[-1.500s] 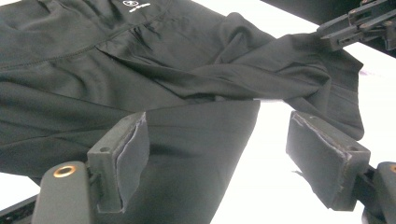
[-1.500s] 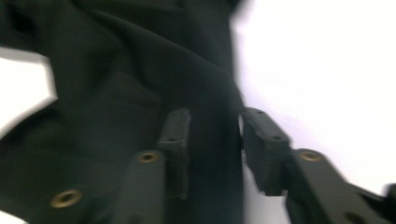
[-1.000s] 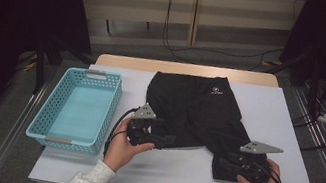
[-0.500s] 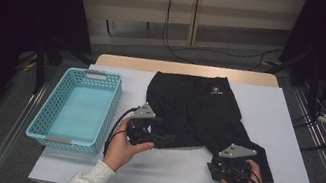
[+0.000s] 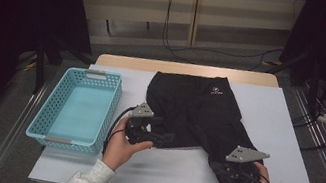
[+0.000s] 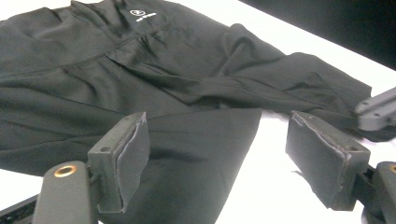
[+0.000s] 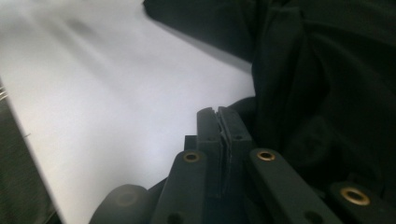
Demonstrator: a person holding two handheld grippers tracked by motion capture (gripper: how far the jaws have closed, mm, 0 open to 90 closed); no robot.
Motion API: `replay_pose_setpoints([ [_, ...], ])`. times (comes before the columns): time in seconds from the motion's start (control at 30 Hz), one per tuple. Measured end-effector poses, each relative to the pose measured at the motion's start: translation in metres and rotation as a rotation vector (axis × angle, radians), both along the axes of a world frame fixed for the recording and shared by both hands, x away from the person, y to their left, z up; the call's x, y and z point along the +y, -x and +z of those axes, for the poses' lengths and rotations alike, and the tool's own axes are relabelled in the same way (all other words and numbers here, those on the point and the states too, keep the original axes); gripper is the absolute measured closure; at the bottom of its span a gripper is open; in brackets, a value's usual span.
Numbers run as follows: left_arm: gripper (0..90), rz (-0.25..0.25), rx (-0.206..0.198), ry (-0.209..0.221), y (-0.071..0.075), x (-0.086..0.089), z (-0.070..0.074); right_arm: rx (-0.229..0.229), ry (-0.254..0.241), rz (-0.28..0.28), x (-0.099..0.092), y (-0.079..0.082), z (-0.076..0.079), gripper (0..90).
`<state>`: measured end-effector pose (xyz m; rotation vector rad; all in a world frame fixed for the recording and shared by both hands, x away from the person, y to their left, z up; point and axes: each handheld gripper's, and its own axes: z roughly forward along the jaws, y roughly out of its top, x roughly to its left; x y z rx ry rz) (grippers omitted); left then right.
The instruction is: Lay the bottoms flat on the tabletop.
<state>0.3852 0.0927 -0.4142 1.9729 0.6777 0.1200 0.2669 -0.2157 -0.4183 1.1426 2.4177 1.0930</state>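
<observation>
Black trousers [image 5: 202, 116] lay lengthwise away from the person, one leg hem between the left gripper's [image 5: 163, 137] wide jaws, the right gripper [image 5: 230, 172] having just pinched shut on the other leg's hem.

- The table [image 5: 293, 145] was viewed by the high camera from above its near side, facing forward and down, far enough back that the whole top and the floor around it were taken in.
- The black trousers [image 6: 154, 70] were seen by the left gripper camera from low and close, along its 2 jaws.
- The table's white top [image 7: 93, 93] was faced by the right gripper camera from very near.
- The trousers were shared by all 3 views.
</observation>
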Motion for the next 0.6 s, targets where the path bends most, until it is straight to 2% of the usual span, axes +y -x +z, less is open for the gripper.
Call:
replay_pose_setpoints([
  [0.1, 21.9, 0.001, 0.001, -0.003, 0.0, 0.0, 0.0, 0.029, 0.004, 0.022, 0.0, 0.006, -0.005, 88.4],
  [0.17, 21.9, 0.0, 0.001, 0.0, 0.0, 0.0, 0.0, 0.019, 0.001, 0.02, -0.002, 0.01, -0.005, 88.4],
  [0.3, 21.9, -0.001, -0.001, -0.002, 0.0, 0.0, 0.0, -0.017, -0.03, 0.007, -0.015, 0.017, 0.007, 88.2],
  [0.37, 21.9, -0.001, 0.001, -0.005, 0.0, -0.001, -0.001, -0.013, -0.061, 0.013, -0.02, 0.02, 0.007, 87.9],
  [0.4, 21.9, -0.001, 0.002, -0.006, 0.0, -0.001, -0.002, 0.01, -0.088, 0.026, -0.02, 0.021, 0.003, 87.8],
  [0.47, 21.9, -0.002, 0.001, -0.01, 0.0, -0.002, -0.001, 0.031, -0.085, 0.044, -0.014, 0.021, -0.002, 87.8],
  [0.5, 21.9, -0.001, 0.0, -0.003, 0.0, -0.003, -0.001, 0.034, -0.068, 0.07, -0.007, 0.021, -0.003, 87.8],
  [0.6, 21.9, -0.011, -0.002, -0.011, 0.001, -0.004, -0.001, 0.037, -0.075, 0.12, 0.007, 0.021, -0.006, 84.7],
])
